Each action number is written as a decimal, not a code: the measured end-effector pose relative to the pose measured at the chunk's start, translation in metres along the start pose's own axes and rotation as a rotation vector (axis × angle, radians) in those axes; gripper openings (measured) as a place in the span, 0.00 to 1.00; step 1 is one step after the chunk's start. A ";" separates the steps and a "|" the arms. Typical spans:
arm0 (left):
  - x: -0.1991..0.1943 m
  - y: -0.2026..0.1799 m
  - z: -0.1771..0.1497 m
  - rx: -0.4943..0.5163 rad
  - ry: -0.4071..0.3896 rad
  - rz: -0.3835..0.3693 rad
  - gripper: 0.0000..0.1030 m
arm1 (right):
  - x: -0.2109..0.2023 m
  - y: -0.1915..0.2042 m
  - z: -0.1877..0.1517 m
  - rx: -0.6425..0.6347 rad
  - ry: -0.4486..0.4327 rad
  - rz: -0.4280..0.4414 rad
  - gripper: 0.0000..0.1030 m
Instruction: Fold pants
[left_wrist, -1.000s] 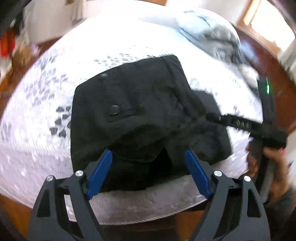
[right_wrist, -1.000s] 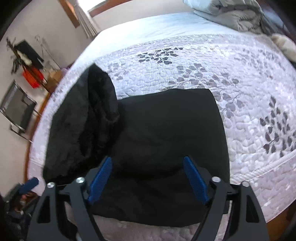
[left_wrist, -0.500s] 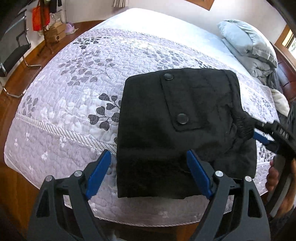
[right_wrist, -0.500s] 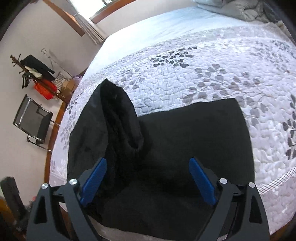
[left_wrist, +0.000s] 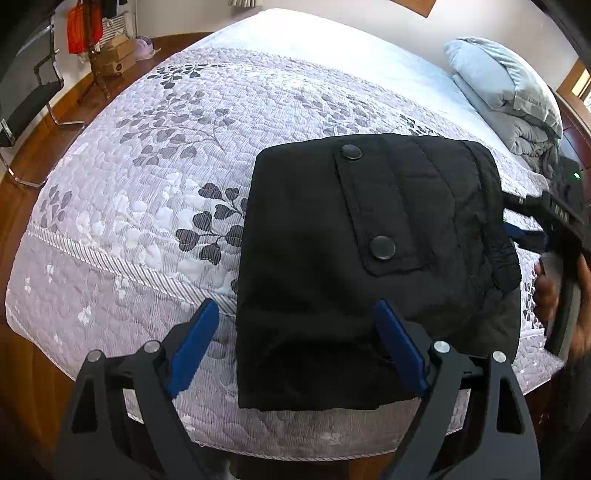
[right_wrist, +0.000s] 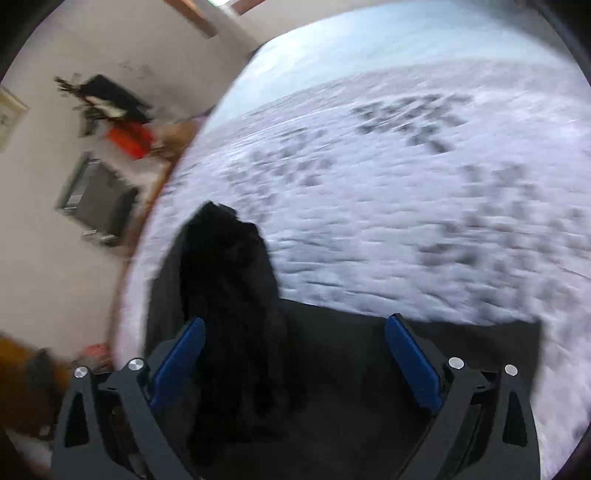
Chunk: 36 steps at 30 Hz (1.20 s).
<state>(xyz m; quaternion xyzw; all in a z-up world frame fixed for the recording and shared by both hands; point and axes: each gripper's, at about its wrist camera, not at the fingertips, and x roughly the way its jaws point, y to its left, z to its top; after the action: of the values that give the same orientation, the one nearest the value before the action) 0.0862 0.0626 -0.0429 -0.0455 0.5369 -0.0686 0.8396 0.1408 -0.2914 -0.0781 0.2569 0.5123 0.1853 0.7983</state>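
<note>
Now, pants (left_wrist: 354, 266): we see them folded into a compact black stack near the bed's (left_wrist: 155, 206) front edge, pocket flap up.
Left gripper (left_wrist: 299, 350): opening wide over the stack's near edge, empty.
Right gripper (right_wrist: 291, 365): opening wide, gripping nothing, over the stack's bunched side.

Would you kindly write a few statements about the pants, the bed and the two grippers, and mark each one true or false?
1. The black pants lie folded on the quilt. True.
2. The pocket flap shows two round buttons. True.
3. The left gripper is clamped on the pants. False: its pads stand apart, pressing nothing.
4. The pants lie in the middle of the bed. False: they lie by its near edge.
5. A grey pillow rests at the far end of the bed. True.
6. The right gripper is shut. False: its jaws are opening.
</note>
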 end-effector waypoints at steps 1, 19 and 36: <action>0.001 0.000 0.000 0.000 0.004 0.002 0.84 | 0.005 -0.003 0.004 0.002 0.022 0.028 0.96; 0.014 -0.019 0.010 0.025 0.015 -0.005 0.85 | -0.002 0.061 -0.007 -0.334 0.140 -0.044 0.96; 0.023 -0.022 0.015 0.005 0.030 0.012 0.85 | -0.017 0.018 -0.025 -0.245 0.154 0.225 0.96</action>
<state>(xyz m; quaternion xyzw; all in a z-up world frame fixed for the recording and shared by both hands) 0.1082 0.0376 -0.0542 -0.0390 0.5494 -0.0656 0.8321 0.1104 -0.2812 -0.0638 0.1982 0.5137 0.3536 0.7562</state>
